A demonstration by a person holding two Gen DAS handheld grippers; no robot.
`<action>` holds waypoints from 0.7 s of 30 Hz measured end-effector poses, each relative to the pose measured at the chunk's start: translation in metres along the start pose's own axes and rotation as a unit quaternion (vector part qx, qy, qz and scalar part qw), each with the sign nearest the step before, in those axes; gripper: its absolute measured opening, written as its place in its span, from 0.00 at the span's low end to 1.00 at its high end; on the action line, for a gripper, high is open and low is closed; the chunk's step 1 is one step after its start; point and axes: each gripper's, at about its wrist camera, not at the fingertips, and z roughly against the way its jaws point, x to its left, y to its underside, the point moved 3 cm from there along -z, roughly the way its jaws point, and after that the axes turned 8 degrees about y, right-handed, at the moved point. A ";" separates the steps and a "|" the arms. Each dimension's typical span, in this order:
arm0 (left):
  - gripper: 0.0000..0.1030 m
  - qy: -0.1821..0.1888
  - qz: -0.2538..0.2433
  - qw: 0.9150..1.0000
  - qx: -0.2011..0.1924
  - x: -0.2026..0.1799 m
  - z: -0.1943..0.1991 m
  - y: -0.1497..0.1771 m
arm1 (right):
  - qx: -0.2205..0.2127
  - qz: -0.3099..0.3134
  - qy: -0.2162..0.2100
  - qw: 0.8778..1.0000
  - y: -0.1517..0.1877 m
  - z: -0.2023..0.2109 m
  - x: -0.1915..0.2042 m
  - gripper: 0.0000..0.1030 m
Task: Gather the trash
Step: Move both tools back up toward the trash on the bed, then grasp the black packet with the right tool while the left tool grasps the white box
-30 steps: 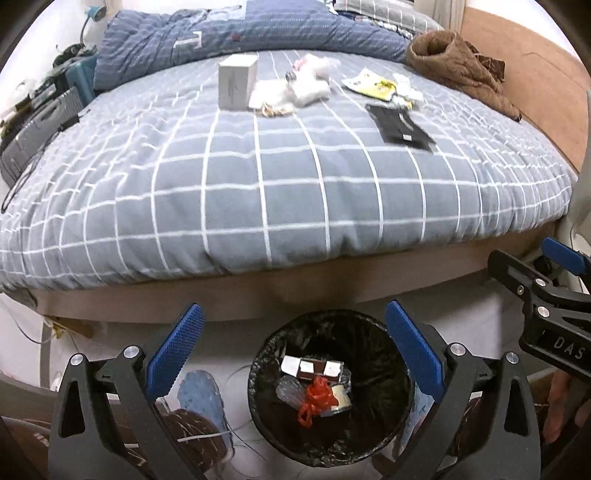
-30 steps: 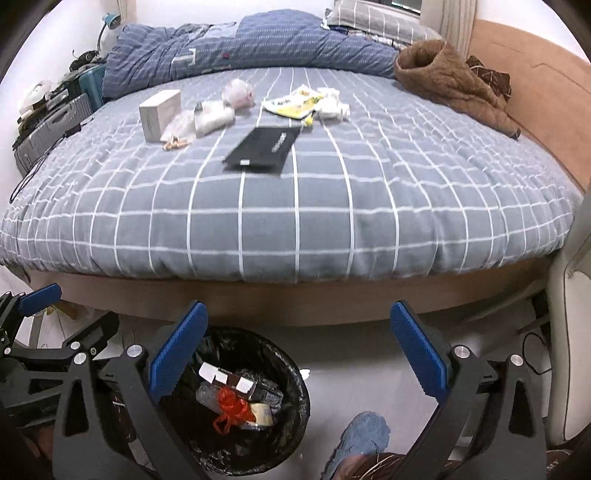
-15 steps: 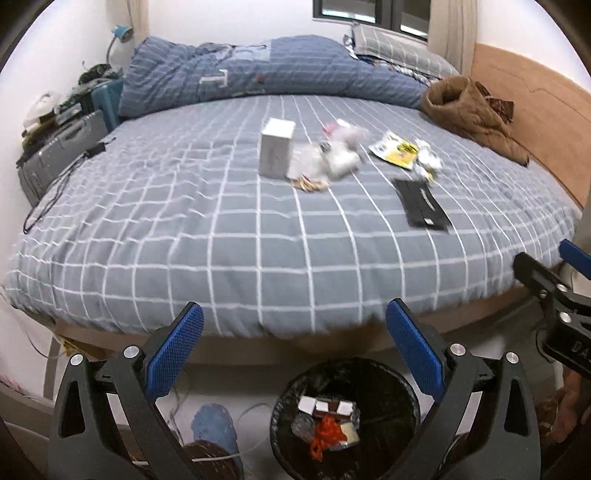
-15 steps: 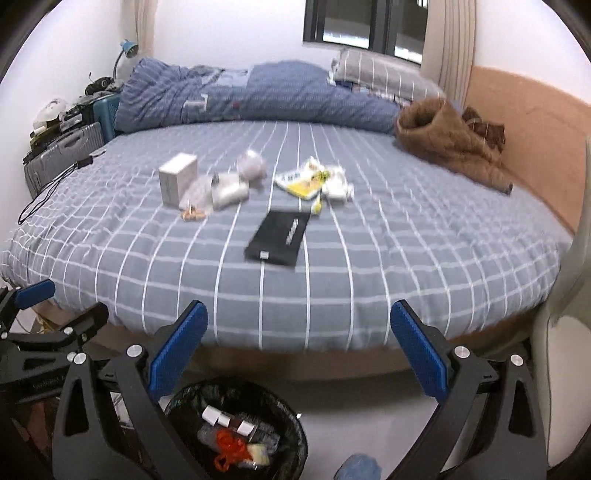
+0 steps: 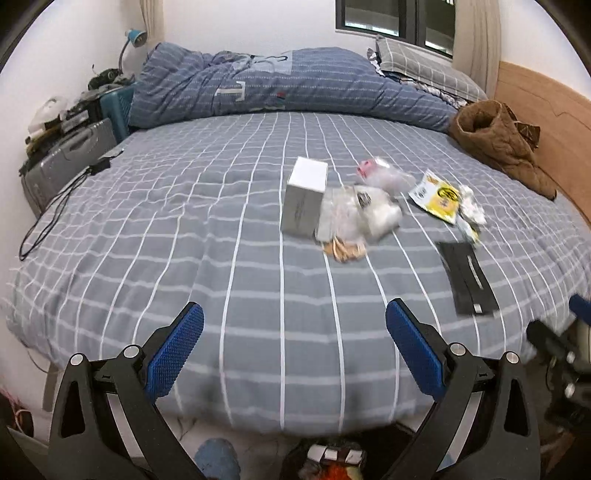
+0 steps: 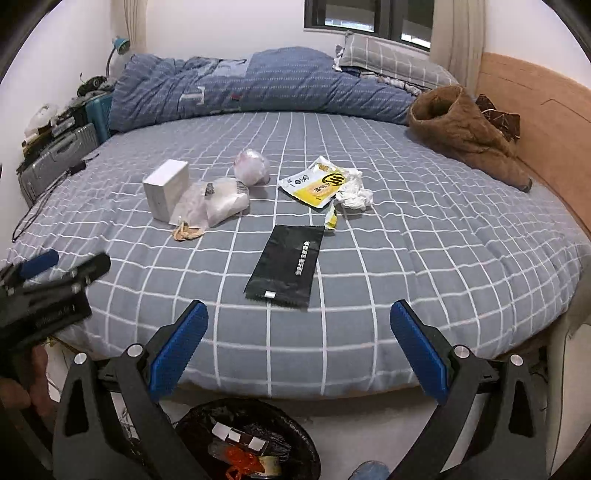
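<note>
In the left wrist view the black-lined round trash bin [image 5: 332, 465] is cut off by the bottom edge, the clear plastic bags [image 5: 365, 206] near the bed's middle are motion-blurred, and the black right gripper [image 5: 565, 354] smears at the right edge

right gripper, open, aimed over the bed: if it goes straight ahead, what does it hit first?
Probably the flat black foil packet, lying just ahead between the right gripper fingers on the grey checked bedspread. Depth is uncertain.

Lighting: even, bright indoor; soft shadows. Window [image 6: 369, 18] dark. Left view: motion blur across bed [image 5: 258, 277] litter. Right view: sharp. Fisheye bending, dark corners.
</note>
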 end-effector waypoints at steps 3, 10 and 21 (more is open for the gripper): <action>0.94 0.000 0.000 1.000 -0.001 0.003 -0.017 -0.017 | 0.009 0.003 0.000 1.000 -0.009 -0.021 0.005 0.88; 0.94 -0.007 -0.003 1.000 0.002 0.007 -0.063 -0.052 | 0.037 -0.013 -0.006 0.999 -0.029 -0.064 0.006 0.85; 0.90 -0.015 0.005 1.000 0.011 0.015 -0.121 -0.085 | 0.085 -0.015 -0.005 0.996 -0.039 -0.118 0.019 0.75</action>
